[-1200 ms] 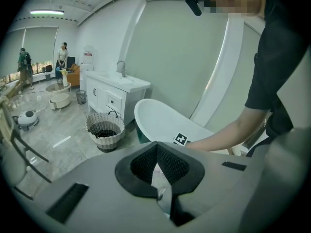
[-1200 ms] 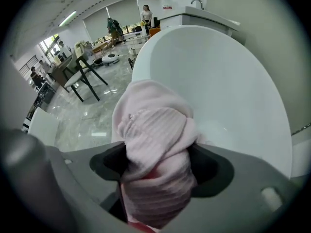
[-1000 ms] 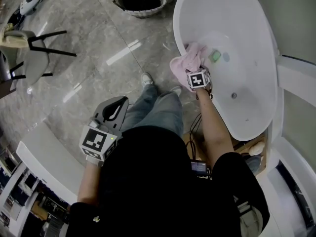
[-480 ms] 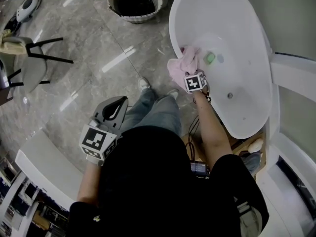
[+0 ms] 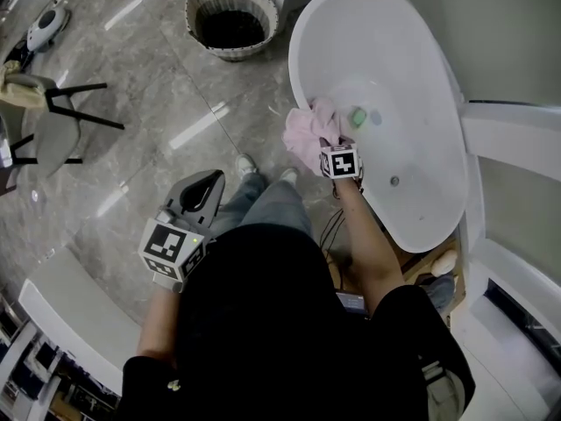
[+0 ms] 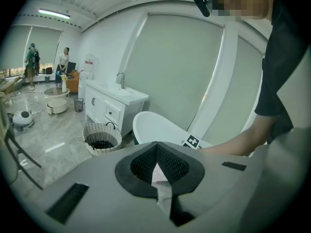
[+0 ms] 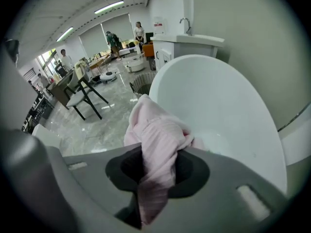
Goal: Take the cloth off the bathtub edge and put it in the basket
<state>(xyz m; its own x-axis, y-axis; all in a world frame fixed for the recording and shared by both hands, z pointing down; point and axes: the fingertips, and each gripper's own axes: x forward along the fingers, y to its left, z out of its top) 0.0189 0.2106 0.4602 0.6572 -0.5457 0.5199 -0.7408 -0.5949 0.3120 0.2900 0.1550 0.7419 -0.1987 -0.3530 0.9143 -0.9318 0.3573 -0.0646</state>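
Cloth [image 5: 307,132] caught on near rim of bathtub [image 5: 296,60]
Jaws of the right gripper [image 7: 158,174] are closing on its bunched fold; basket [image 5: 195,11] stands left of the bathtub's far end.

The right gripper [image 7: 158,171] stood with its jaws wider a second ago; they are closing now, with the pink cloth [image 7: 158,140] gathered between them. The head view has swung: the basket [image 5: 230,53] now shows whole, and the bathtub [image 5: 421,147] sits lower and further left
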